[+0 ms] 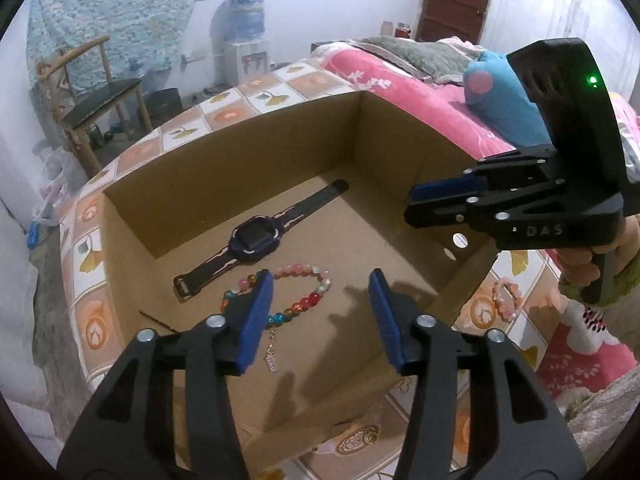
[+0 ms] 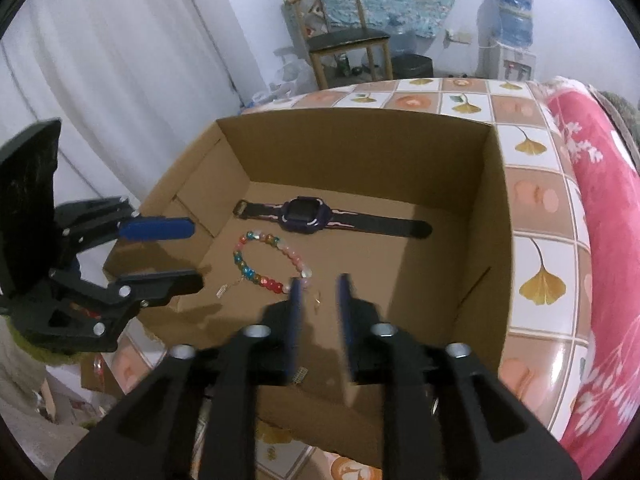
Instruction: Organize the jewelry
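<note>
L jaws: wide apart, nothing between them. Left gripper [image 1: 322, 288] hangs over the near part of the cardboard box [image 1: 256, 152], blue pads angled down at the floor of the box.
R jaws: a narrower gap, still parted, no item held. Right gripper [image 2: 320, 292] is motion-blurred in its own view; in the left wrist view [image 1: 416, 204] it sits above the box's right wall, fingers pointing left, one stacked over the other w/ a gap.
R hand: person's hand [image 1: 580, 264] wraps the handle, green cuff at the wrist.
Bead bracelet: multicolour bracelet [image 1: 280, 292] lies flat on the box floor, just below the L pad tip in the left view; a small silver charm [image 1: 272, 356] trails toward the near wall. In the right wrist view the bracelet [image 2: 272, 260] sits just ahead of the R fingertips.
Watch: dark purple smartwatch [image 1: 256, 240] w/ black strap laid out straight on the box floor, just beyond the bracelet, not touching it as far as I can tell.
2nd bracelet: pink bead bracelet [image 1: 508, 300] outside the box, on the tiled cloth [image 1: 224, 116] by the right wall.
Box: open top, standing on the tiled cloth.
Around: pink blanket [image 1: 420, 100] & blue plush toy [image 1: 500, 100] beyond the box; wooden chair [image 2: 344, 40] & water dispenser [image 2: 512, 32] at the far wall.
</note>
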